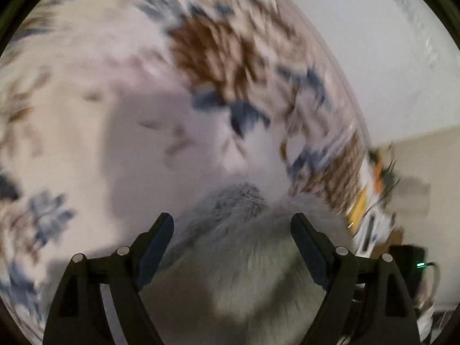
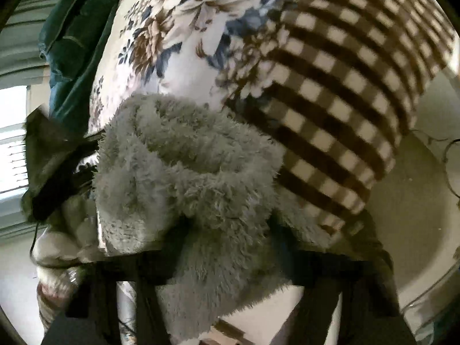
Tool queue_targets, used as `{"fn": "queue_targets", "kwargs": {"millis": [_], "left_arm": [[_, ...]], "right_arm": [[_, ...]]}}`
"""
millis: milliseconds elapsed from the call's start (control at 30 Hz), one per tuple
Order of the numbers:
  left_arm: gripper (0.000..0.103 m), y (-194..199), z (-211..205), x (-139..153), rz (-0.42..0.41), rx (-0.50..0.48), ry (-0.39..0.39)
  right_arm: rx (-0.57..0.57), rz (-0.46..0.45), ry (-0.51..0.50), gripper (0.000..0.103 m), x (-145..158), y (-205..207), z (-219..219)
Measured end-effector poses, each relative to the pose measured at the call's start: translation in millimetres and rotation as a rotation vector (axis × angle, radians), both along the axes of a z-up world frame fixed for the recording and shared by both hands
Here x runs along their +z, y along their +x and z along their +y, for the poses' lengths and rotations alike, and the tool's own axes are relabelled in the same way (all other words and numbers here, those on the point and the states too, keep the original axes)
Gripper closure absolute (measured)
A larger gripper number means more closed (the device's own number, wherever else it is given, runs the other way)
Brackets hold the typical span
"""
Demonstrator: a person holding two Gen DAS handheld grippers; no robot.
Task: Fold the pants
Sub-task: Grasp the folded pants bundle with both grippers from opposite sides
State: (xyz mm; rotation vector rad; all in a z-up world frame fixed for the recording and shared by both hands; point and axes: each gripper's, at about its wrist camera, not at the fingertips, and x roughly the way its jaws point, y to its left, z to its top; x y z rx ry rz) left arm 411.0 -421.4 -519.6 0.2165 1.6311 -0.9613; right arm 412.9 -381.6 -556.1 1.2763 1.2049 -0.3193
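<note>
The pants are grey and fluffy. In the left wrist view a fold of the pants lies between and under the two black fingers of my left gripper, which stand wide apart and open over the flowered bedspread. In the right wrist view the pants are bunched in a thick heap that covers my right gripper; its fingers are mostly hidden under the fleece, and its state does not show.
The bed has a white spread with blue and brown flowers and a brown-and-white checked border. A dark green cloth lies at the far left. The bed's edge, a pale wall and cluttered items are at the right.
</note>
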Motion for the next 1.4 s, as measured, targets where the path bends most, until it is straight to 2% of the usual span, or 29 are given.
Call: {"fn": "queue_targets", "kwargs": {"millis": [33, 67, 100, 167, 300, 367, 467, 533, 567, 633, 667, 767, 867, 900, 933, 967, 1000, 1033, 1067, 1100, 1133, 1233, 1333, 1400], "left_arm": [[0.031, -4, -7, -7, -0.009, -0.023, 0.023], [0.041, -6, -11, -15, -0.019, -0.041, 0.038], [0.045, -6, -11, -20, -0.018, -0.043, 0.039], [0.045, -2, -7, -27, 0.008, -0.007, 0.038], [0.045, 11, 5, -36, 0.079, 0.073, 0.038], [0.045, 14, 6, -37, 0.085, 0.091, 0.04], [0.045, 13, 5, -36, 0.084, 0.092, 0.043], [0.043, 16, 4, -31, 0.091, 0.117, 0.034], [0.043, 18, 6, -27, 0.108, 0.14, 0.028], [0.045, 24, 14, -15, 0.141, 0.2, -0.007], [0.042, 27, 21, -2, 0.133, 0.233, -0.038], [0.019, 27, 37, 26, 0.089, 0.278, -0.11], [0.017, 16, 59, 48, 0.039, 0.302, -0.12], [0.017, 13, 68, 53, 0.009, 0.308, -0.121], [0.017, 8, 79, 60, -0.031, 0.322, -0.117], [0.012, -1, 96, 66, -0.092, 0.349, -0.1], [0.004, -4, 109, 70, -0.133, 0.371, -0.084], [0.001, -11, 126, 73, -0.175, 0.399, -0.059], [0.0, -18, 139, 73, -0.194, 0.431, -0.029], [0.0, -27, 156, 70, -0.175, 0.474, -0.016], [0.0, -36, 170, 65, -0.135, 0.521, -0.025], [0.0, -68, 206, 47, -0.016, 0.673, -0.073], [0.0, -92, 220, 27, 0.014, 0.738, -0.071], [0.0, -101, 225, 5, 0.032, 0.755, -0.03]], "right_arm": [[-0.006, 0.003, -0.021, 0.091, 1, -3, 1], [-0.013, 0.007, -0.06, 0.091, 4, -8, 0], [-0.02, 0.011, -0.099, 0.092, 4, -16, -1], [-0.018, 0.028, -0.138, 0.094, 11, -28, -3], [-0.018, 0.101, -0.091, 0.094, -11, -48, -15], [-0.004, 0.13, -0.092, 0.094, -19, -52, -15], [0.035, 0.104, -0.021, 0.081, -24, -40, -17], [0.064, 0.083, -0.013, 0.049, -11, -35, -24], [0.068, 0.067, -0.013, 0.045, -2, -36, -28], [0.05, 0.024, -0.02, 0.042, 17, -40, -39], [0.047, 0.015, -0.025, 0.042, 23, -40, -42], [0.019, -0.02, -0.02, 0.042, 34, -32, -50], [0.035, -0.063, -0.054, 0.041, 42, -9, -52], [0.086, -0.067, -0.092, 0.031, 46, 4, -51], [0.136, -0.073, -0.133, 0.007, 49, 15, -48], [0.195, -0.088, -0.173, 0.0, 53, 27, -46], [0.248, -0.112, -0.217, 0.0, 56, 39, -44], [0.294, -0.135, -0.276, 0.0, 59, 47, -43], [0.353, -0.149, -0.31, 0.0, 58, 55, -43], [0.407, -0.156, -0.315, 0.0, 55, 63, -42], [0.457, -0.159, -0.31, 0.0, 49, 70, -42], [0.61, -0.161, -0.16, 0.0, 12, 97, -43], [0.697, -0.164, 0.0, 0.0, -24, 110, -45], [0.737, -0.158, 0.118, 0.0, -48, 111, -43]]}}
